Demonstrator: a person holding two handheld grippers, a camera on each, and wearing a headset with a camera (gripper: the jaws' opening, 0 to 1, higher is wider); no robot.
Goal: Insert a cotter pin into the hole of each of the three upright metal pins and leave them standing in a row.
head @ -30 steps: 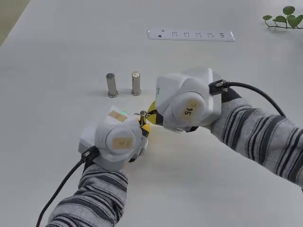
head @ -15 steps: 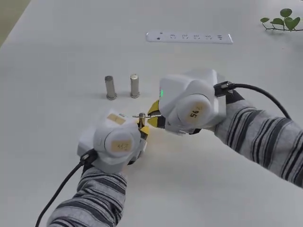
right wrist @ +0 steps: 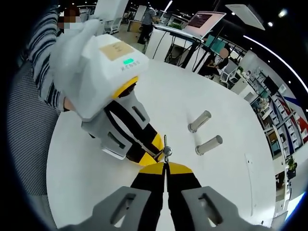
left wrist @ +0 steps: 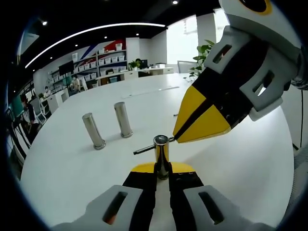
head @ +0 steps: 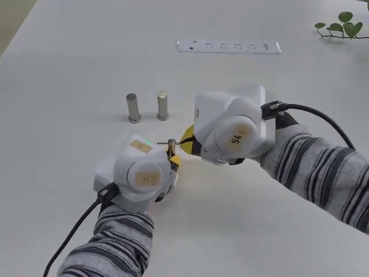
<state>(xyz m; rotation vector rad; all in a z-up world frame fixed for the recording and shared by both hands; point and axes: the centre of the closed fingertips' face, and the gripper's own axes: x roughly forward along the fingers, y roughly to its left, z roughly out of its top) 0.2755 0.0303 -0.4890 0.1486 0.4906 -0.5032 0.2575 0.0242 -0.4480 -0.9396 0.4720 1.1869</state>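
The left tongs (left wrist: 162, 174) are clenched around the lower part of a metal pin (left wrist: 161, 153), holding it upright. The right tongs (right wrist: 165, 169) pinch one end of a cotter pin (left wrist: 144, 148), which runs through the hole near the pin's top and pokes out on the far side. Beyond them, two more pins (head: 133, 108) (head: 162, 105) stand side by side on the white worktop (head: 81, 69).

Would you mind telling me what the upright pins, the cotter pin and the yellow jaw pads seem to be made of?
Held pin and both standing pins: metal, likely steel, grey with bright streak reflections. Cotter pin: thin darker metal wire, dull sheen. Yellow pads: matte plastic or rubber, flat colour without glints; cannot tell which.
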